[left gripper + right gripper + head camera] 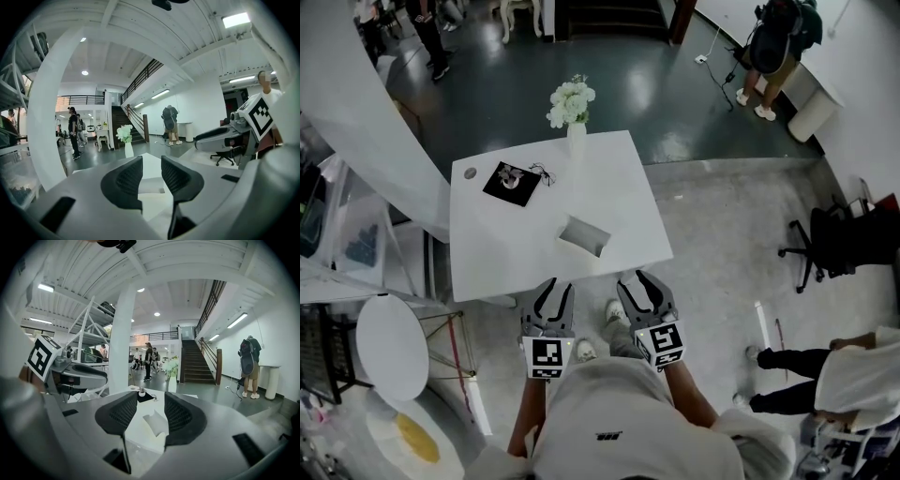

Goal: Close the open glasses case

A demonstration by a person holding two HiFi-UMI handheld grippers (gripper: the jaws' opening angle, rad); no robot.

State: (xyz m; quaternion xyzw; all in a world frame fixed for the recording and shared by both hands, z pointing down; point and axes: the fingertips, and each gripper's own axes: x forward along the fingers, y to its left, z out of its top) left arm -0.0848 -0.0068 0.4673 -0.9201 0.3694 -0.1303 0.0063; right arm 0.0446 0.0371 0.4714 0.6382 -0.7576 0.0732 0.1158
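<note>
The open glasses case (584,234), a small pale shell with a shadowed hollow, lay on the smooth white square table (487,253), a little right of its middle and towards the near edge. A flat black square mat (511,183) sat at the far left and a slim white vase (576,141) of white blossoms at the far edge. Just short of the table's near edge, the left gripper (555,286) and the right gripper (636,278) each had their rounded, ribbed black pads (124,411) spread apart, pinching nothing, with the case well ahead of them.
</note>
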